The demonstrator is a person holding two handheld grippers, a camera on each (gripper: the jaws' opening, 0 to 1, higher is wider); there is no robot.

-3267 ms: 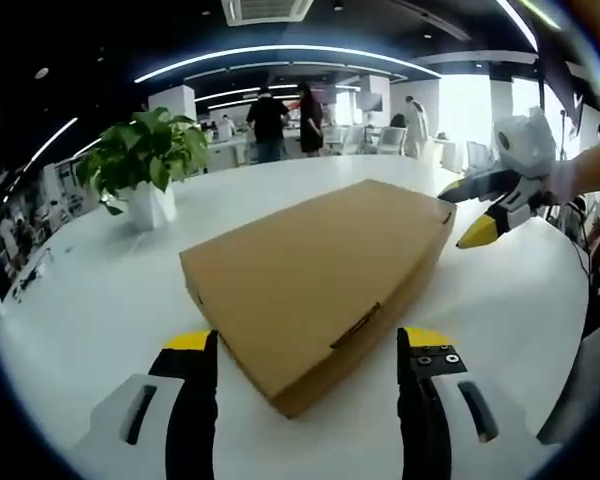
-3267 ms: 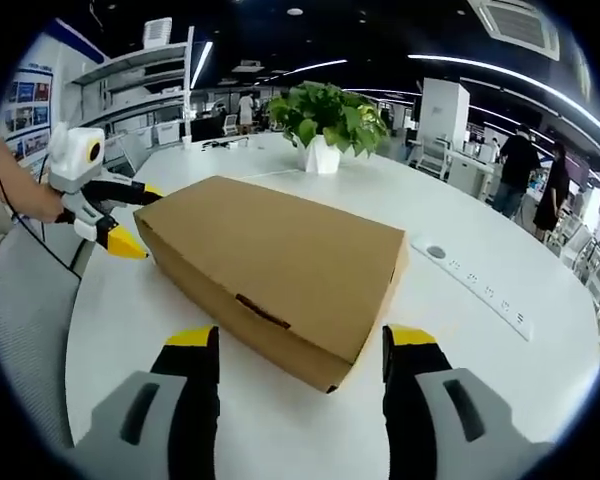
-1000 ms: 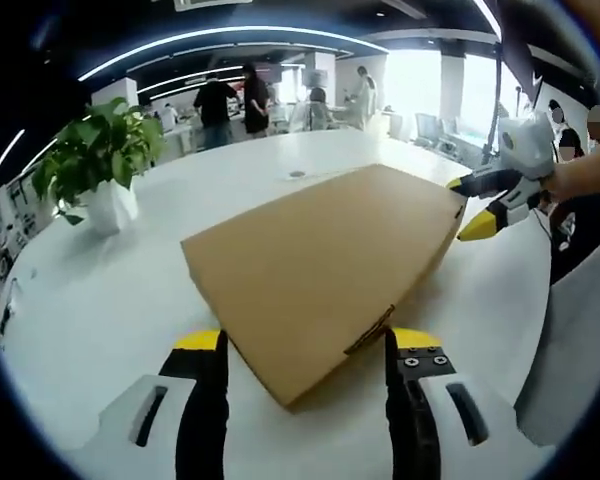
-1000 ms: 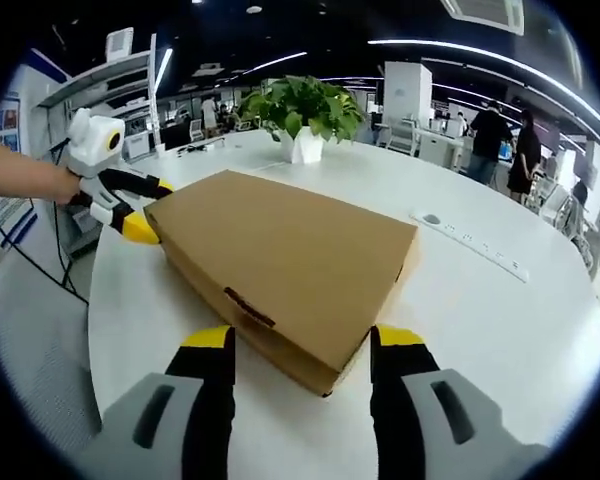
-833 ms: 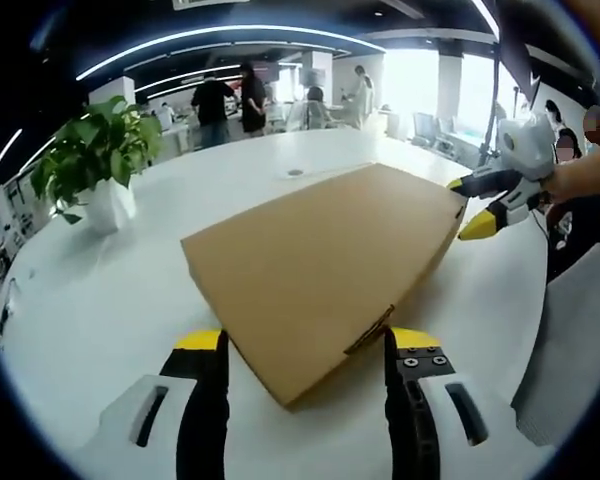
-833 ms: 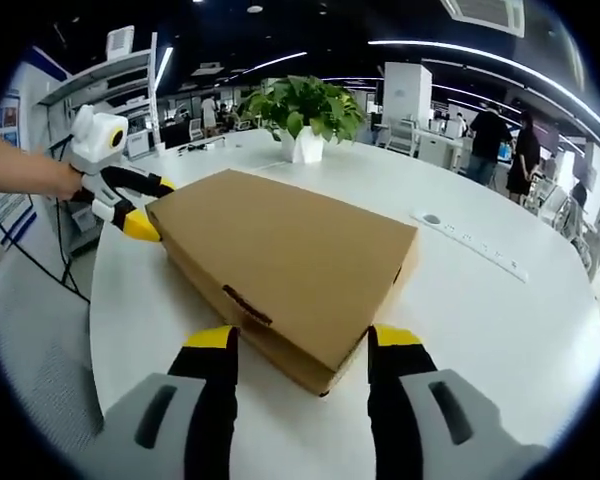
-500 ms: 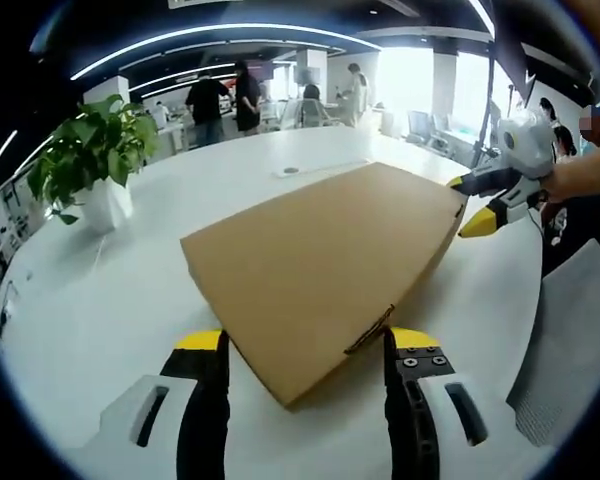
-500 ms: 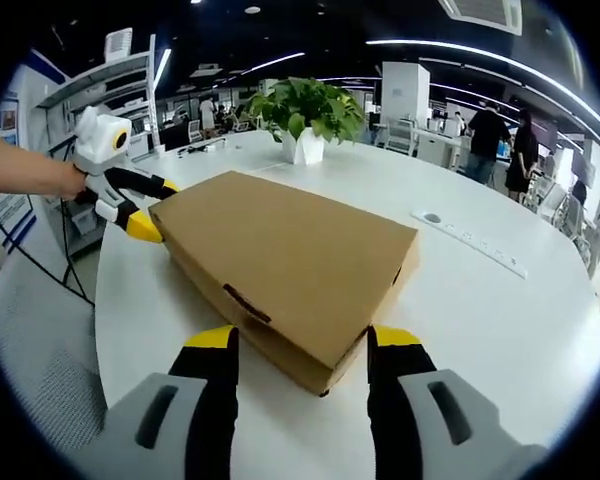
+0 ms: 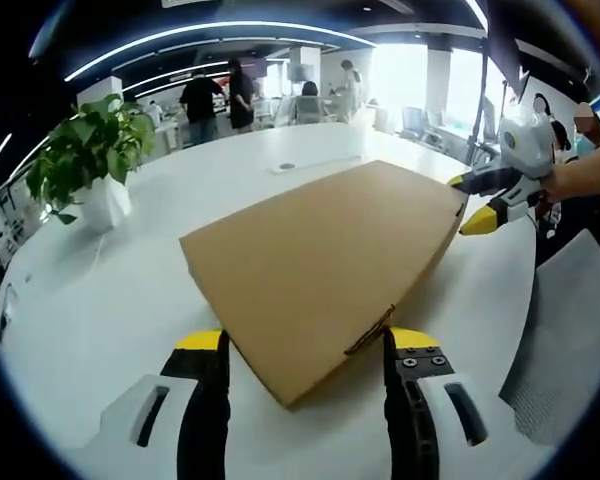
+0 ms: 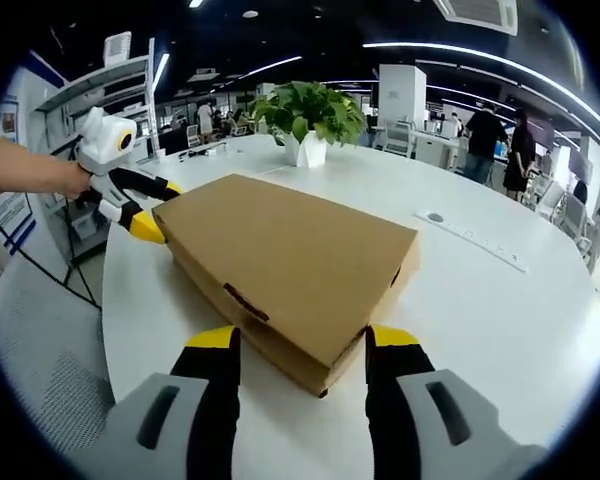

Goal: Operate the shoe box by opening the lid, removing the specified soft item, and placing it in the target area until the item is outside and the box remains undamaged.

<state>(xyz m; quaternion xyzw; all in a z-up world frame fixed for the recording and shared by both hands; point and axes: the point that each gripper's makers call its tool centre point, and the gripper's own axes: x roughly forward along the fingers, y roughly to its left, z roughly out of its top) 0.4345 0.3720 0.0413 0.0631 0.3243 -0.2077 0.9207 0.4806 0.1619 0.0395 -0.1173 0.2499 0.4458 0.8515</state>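
A flat brown cardboard shoe box (image 9: 320, 260) lies on the round white table (image 9: 120, 290) with its lid shut; a tuck tab (image 9: 370, 330) shows on its near edge. My left gripper (image 9: 302, 345) is open, its yellow-tipped jaws on either side of the box's near corner. At the opposite corner my right gripper (image 9: 463, 205), held by a hand, stands open. In the right gripper view the same box (image 10: 290, 255) has its near corner between the open jaws of my right gripper (image 10: 302, 340), and my left gripper (image 10: 160, 210) stands open at the far left corner.
A potted plant (image 9: 90, 165) in a white pot (image 10: 310, 150) stands on the table beyond the box. A socket strip (image 10: 470, 240) is set into the tabletop. Grey chairs (image 9: 565, 330) (image 10: 30, 330) sit by the table's edge. People stand far behind.
Since the oldest frames both grippers have come nearer the box corners, which now sit between their jaws. Over the last second hardly anything has moved.
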